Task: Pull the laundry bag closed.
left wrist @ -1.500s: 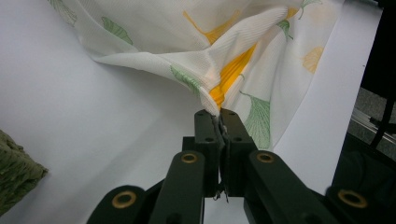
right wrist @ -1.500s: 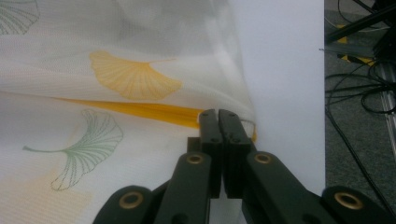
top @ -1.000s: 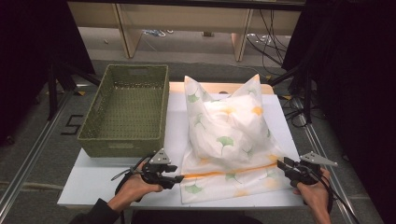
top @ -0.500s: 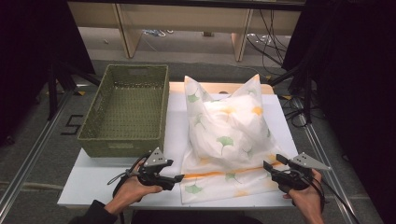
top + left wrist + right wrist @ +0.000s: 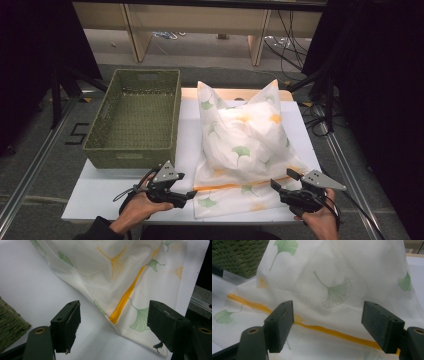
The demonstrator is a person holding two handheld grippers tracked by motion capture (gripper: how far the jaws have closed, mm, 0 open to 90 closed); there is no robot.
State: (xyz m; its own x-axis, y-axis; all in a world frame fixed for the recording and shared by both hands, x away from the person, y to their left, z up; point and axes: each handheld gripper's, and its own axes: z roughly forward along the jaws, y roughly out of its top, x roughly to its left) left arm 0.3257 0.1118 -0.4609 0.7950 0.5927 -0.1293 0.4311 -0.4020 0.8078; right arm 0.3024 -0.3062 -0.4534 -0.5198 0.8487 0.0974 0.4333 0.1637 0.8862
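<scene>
Pillowcase point(image 5: 242, 150): white cloth with ginkgo-leaf print, pillow inside, lies on the counter point(image 5: 100, 192) ahead of both sets of jaws; open end with orange zipper point(image 5: 332, 332) faces the person, probably so the opening is in reach.
Near flap: loose cloth past the zipper lies flat on the counter, nothing pins it.
Left gripper point(image 5: 189, 194): jaws have just been opening, now stand wide, nothing clamped; zipper end and cloth corner point(image 5: 117, 322) sit low between the two jaws, untouched.
Right gripper point(image 5: 286, 179): jaws have just been opening too, wide apart, nothing held; zipper line runs across between them, just beyond the pads.
Hold logic: one gripper at each near corner, likely to work both ends of the opening evenly.
Pillow bulk: humps up beyond the zipper, far from both jaws, two far corners stick up.
Basket point(image 5: 135, 117): green woven, empty, off to the outer side of the left jaws; probably where the cased pillow goes.
Step guess: cloth let go, regrip or zip next.
</scene>
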